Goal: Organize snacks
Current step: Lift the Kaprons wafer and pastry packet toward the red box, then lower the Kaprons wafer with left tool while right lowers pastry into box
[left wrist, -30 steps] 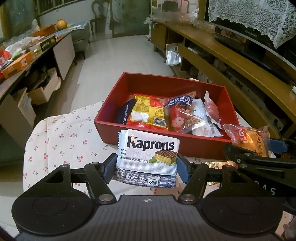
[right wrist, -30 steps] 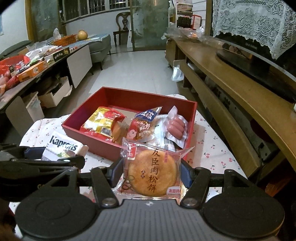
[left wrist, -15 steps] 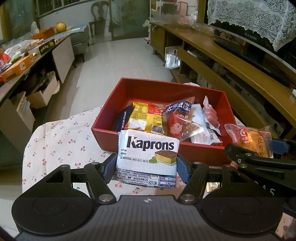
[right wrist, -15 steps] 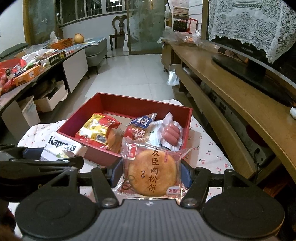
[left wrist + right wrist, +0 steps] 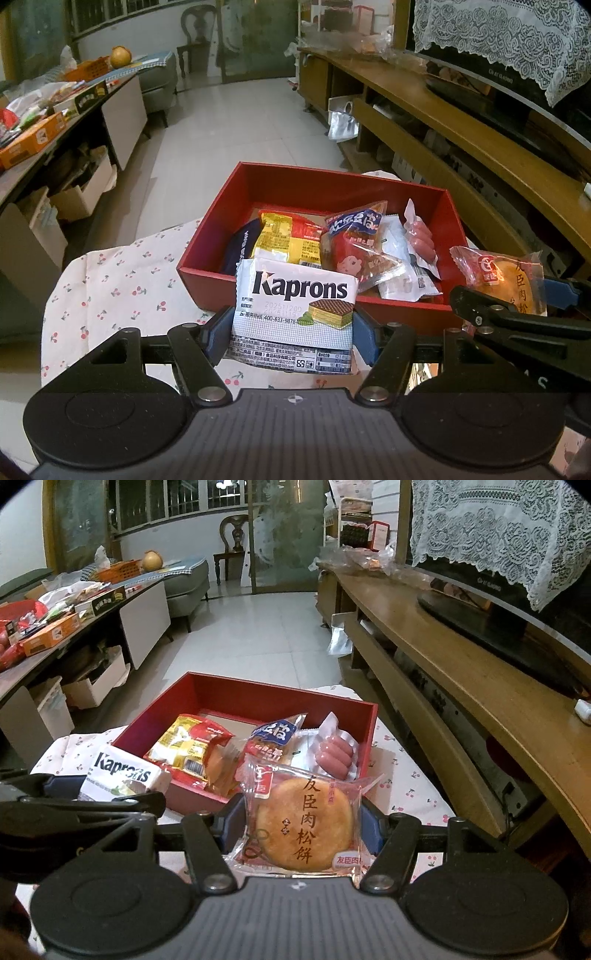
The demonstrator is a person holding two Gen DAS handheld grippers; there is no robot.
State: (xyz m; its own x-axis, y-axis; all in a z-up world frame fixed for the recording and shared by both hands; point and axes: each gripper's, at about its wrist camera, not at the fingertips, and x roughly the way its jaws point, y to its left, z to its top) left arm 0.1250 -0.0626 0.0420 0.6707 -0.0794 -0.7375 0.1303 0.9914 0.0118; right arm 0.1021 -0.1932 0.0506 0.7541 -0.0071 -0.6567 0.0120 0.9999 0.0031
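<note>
An open red rectangular cardboard box (image 5: 280, 184) is set on a white cherry-print tablecloth (image 5: 110, 280); a yellow-and-red crinkled packet (image 5: 284, 236), a red-and-blue cartoon-print pouch (image 5: 354, 240), a clear pack of pink sausages (image 5: 421, 240) and a dark navy packet (image 5: 240, 247) are held within, the far half left bare. A white Kaprons wafer packet (image 5: 295, 306) is clenched by the left gripper (image 5: 291, 332) before the near wall. A clear-wrapped round golden pastry (image 5: 303, 827) is clasped by the right gripper (image 5: 299, 830) beside it.
</note>
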